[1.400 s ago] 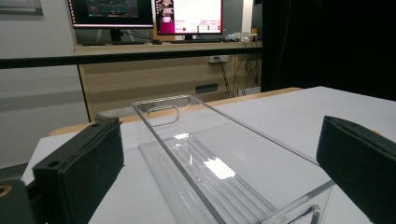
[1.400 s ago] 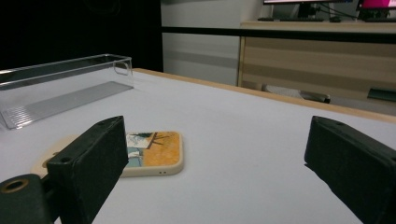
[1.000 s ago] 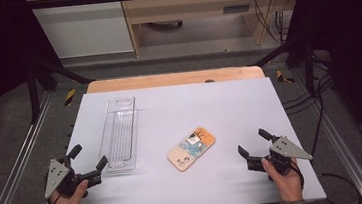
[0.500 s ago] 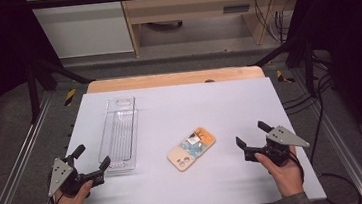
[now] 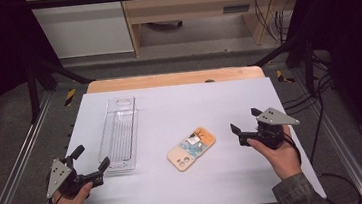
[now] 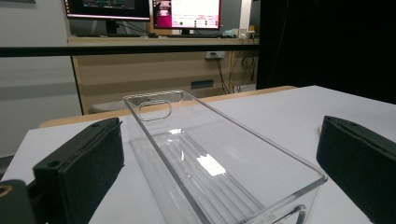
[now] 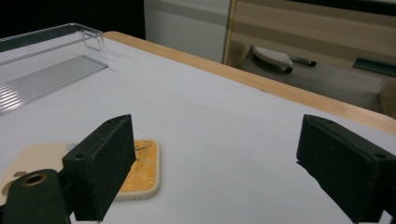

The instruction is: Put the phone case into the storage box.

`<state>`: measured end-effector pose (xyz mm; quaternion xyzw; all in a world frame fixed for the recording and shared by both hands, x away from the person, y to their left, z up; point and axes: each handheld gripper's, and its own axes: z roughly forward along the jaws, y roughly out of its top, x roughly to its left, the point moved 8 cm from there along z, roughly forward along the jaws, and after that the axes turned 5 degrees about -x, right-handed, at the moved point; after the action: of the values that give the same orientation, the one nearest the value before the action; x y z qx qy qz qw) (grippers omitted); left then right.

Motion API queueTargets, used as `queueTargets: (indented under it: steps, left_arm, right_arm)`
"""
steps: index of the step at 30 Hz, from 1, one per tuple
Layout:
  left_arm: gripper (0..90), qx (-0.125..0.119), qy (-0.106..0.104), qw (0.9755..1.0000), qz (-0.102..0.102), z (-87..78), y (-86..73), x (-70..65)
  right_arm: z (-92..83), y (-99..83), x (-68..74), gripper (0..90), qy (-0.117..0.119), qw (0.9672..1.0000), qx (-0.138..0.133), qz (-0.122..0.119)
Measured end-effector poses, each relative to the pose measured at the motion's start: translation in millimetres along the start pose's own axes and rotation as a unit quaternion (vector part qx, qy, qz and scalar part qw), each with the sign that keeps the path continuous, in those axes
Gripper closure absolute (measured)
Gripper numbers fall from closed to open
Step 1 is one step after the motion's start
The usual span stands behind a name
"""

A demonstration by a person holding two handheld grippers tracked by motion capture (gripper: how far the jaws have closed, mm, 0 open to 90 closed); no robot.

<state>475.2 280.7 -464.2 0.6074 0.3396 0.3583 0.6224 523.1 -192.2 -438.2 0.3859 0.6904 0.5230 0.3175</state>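
Left gripper (image 5: 90,165) at 8 o'clock on the white table (image 5: 179,107), jaws spread wide, nothing between them, tips just short of the near end of the clear plastic bin (image 5: 119,133). Bin lies lengthwise at 10 o'clock, cut-out handle at its far end, empty. Phone case (image 5: 191,148), beige with an orange patterned end, lies flat near table centre, angled toward 2 o'clock, near the bin but apart from it. Right gripper (image 5: 244,126) at 4 o'clock, pointing 9 o'clock at the case, near it, not touching. Its jaws have just been closing slightly, gap wide, holding nothing.
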Motion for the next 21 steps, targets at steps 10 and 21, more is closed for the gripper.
queueTargets:
  steps: [10,21]
  left_arm:
    - [0.5,0.003,-0.002,1.0000,0.002,-0.1,-0.3,-2.3]
    - [0.5,0.001,-0.002,1.0000,0.001,-1.3,0.4,-1.8]
  right_arm:
    - [26.5,-3.7,-3.7,13.5,0.006,0.9994,0.025,0.023]
    - [52.4,-1.6,-4.7,15.3,0.007,0.9980,0.052,0.033]
